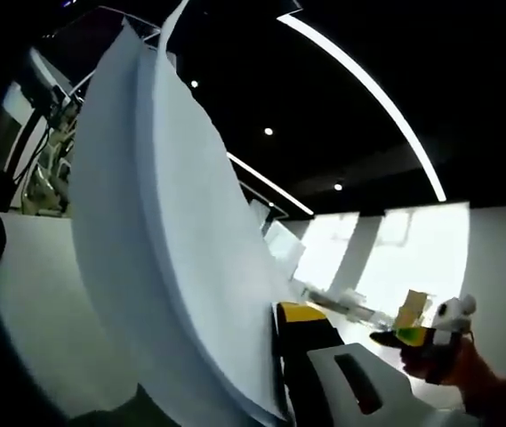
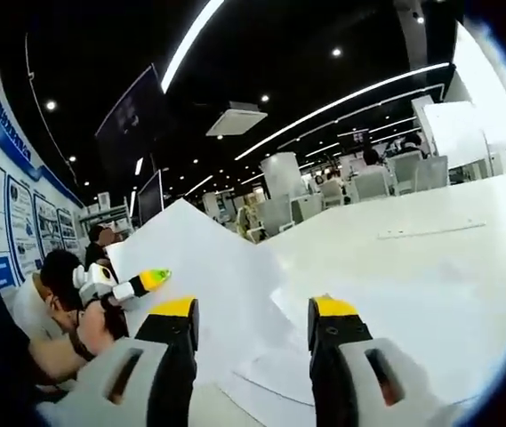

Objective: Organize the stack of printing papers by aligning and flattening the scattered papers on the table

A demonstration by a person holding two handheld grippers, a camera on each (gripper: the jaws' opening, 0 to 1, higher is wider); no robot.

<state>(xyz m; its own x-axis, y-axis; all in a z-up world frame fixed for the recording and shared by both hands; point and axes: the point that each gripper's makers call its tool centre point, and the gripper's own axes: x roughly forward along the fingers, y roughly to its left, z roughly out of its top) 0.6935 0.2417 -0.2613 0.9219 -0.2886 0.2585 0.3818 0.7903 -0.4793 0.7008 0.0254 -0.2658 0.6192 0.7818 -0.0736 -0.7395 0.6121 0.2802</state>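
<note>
Paper stack (image 1: 172,258) curved upward, pinched in left gripper (image 1: 275,356). Right gripper (image 2: 253,325) jaws spread above loose sheets (image 2: 261,369) on white table (image 2: 413,249).

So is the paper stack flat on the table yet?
No. The paper stack stands lifted and bowed beside the left gripper.

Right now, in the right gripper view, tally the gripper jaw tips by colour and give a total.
Yellow tips, on the right gripper: 2
Green-yellow tip, on the left gripper at the raised paper: 1
Total: 3
</note>
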